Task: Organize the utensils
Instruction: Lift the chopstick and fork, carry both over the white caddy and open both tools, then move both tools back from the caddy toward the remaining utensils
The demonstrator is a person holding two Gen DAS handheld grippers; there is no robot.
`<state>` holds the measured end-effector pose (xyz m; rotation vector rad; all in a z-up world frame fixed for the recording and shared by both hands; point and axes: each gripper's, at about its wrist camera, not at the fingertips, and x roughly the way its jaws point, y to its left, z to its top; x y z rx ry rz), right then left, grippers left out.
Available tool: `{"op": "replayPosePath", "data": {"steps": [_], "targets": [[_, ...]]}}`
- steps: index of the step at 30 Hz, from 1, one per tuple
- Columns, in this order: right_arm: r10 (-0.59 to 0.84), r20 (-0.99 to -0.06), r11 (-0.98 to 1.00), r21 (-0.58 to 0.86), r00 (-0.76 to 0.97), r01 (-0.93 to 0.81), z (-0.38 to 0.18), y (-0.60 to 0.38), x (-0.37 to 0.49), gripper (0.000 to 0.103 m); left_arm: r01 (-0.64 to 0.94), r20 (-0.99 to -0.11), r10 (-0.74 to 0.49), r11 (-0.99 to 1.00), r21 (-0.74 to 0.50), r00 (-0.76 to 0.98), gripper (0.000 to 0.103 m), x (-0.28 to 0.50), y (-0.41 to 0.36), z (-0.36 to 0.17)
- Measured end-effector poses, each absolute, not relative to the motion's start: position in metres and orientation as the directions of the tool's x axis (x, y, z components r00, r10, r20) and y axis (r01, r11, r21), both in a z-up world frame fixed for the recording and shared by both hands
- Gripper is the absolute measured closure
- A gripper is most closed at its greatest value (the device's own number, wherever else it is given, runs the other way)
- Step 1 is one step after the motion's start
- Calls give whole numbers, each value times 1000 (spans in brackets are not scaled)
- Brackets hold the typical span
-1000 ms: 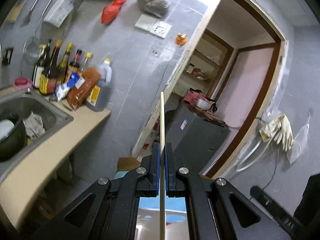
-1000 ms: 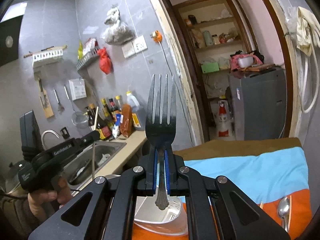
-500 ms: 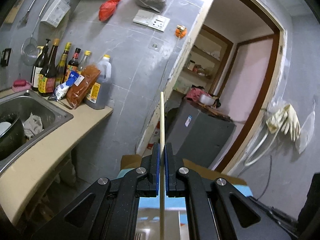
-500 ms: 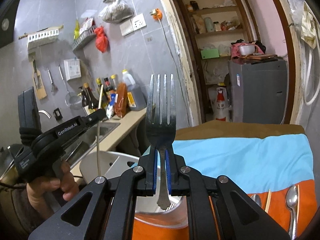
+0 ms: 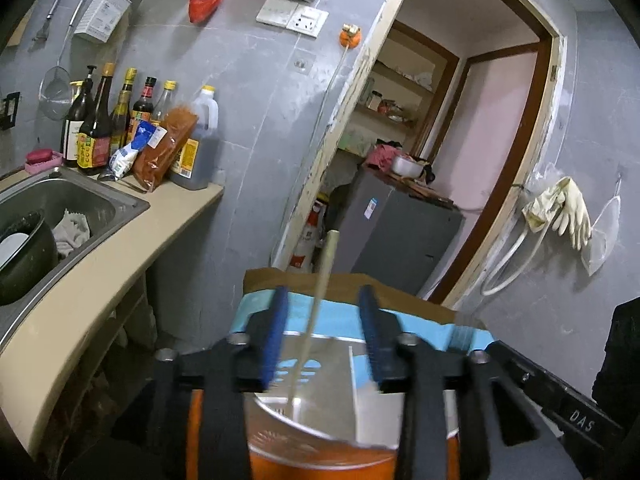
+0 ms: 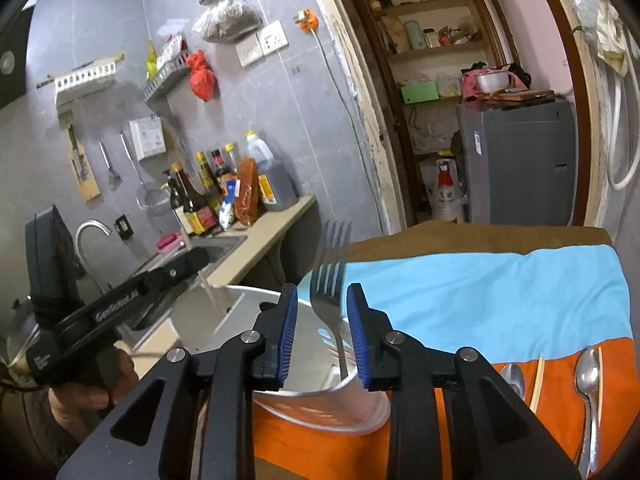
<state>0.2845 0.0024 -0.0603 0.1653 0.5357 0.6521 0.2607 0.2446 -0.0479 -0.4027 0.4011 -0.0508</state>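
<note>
Over the round metal utensil holder (image 6: pixel 240 308), your left gripper (image 5: pixel 322 334) is opening, and the pale wooden chopstick (image 5: pixel 320 300) stands loose between its blue pads, tip inside the holder. To its right, your right gripper (image 6: pixel 322 330) is opening too, the steel fork (image 6: pixel 330 280) free between its pads, handle down in the holder.

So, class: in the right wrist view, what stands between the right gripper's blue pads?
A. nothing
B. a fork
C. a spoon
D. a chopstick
B: a metal fork stands tines-up between the pads of the right gripper, whose jaws are opening, its handle reaching down into the metal holder.
</note>
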Motion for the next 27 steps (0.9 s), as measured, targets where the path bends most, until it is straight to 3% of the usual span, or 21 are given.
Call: {"op": "replayPosePath", "data": {"steps": [2,4,8,14,20,27], "targets": [[614,-400,789,309,680,-531,-52,-5,280,68,-32,-373,-123,923,-383,920,62,256,239,-41],[602,-377,798,307,703,-518,-46,-17,275,48,-40,-380,-107,932,-359,919,51,250,228,-33],[556,-333,829,284,762,-481,-30,-48,264,29,-54,-352,-65,946,-318,934,26,236,198,-16],[471,-274,879,228,839,-419,-14,-103,249,2,-79,-316,-7,963,-259,949,7,224,147,2],[411,-249,910,162,877,-381,-5,-152,240,0,-44,-294,-25,973,-227,955,7,220,89,2],[364,-260,931,118,894,-345,-20,-199,240,0,5,-345,-65,985,-170,936,7,235,29,-17]]}}
